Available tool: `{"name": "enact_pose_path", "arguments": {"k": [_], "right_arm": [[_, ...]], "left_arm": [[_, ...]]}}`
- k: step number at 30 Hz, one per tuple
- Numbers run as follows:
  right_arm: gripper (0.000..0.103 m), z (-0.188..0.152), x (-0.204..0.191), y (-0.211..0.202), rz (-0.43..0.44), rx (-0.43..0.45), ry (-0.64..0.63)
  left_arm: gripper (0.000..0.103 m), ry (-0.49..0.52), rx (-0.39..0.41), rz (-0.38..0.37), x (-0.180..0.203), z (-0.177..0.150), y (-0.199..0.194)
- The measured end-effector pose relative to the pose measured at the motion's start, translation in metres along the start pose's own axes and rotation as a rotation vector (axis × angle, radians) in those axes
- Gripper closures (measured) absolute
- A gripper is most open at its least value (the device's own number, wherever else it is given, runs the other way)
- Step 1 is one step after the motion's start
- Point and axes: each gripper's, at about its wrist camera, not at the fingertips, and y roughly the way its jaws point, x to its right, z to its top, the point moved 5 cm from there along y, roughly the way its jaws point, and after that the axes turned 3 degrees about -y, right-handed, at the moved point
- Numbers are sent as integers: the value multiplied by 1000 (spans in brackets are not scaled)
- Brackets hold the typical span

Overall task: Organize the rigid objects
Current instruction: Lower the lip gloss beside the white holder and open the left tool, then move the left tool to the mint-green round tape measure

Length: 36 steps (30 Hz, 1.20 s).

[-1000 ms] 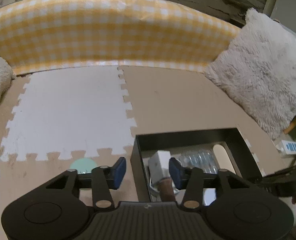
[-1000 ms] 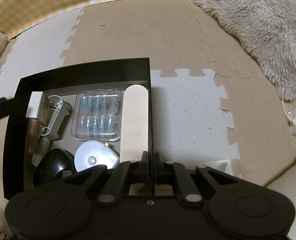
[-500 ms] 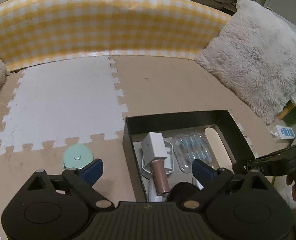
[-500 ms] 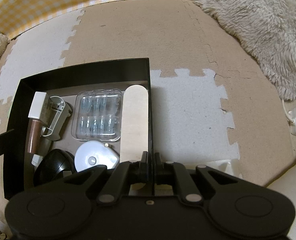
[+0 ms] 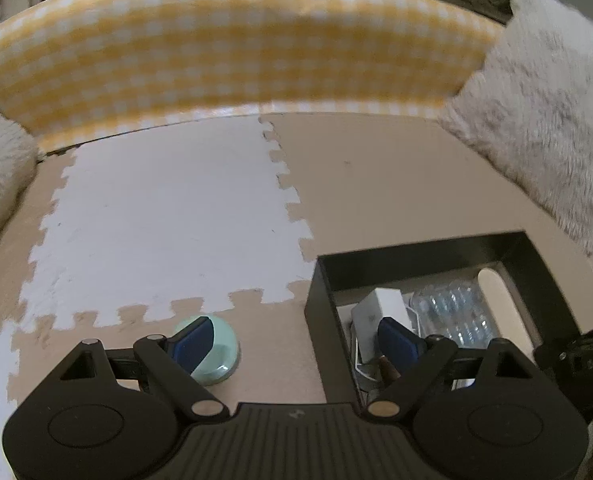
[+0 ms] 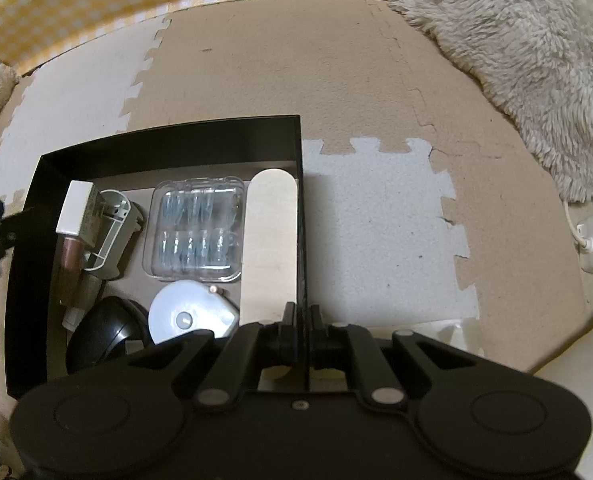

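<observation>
The left gripper is being narrowed slightly, nothing between its wide-apart fingers, the mint disc lying lower left under its left pad, while the black box wall is being clamped by the right gripper.

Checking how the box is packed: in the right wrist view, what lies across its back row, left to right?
White-capped tube → grey plastic holder → clear blister pack → long beige case, against the black box's right wall.
</observation>
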Motion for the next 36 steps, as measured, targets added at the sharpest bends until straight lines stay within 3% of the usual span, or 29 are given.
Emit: {"name": "enact_pose_path", "arguments": {"k": [9, 20, 30, 36], "right_arm": [[96, 0, 0, 0, 0, 0, 0], [96, 0, 0, 0, 2, 1, 1], [96, 0, 0, 0, 4, 2, 2], [96, 1, 0, 0, 8, 3, 6]], "left_arm": [[14, 38, -26, -45, 16, -8, 7], [13, -23, -18, -111, 16, -2, -20], [0, -5, -33, -155, 26, -10, -36], [0, -1, -12, -176, 26, -9, -45]]}}
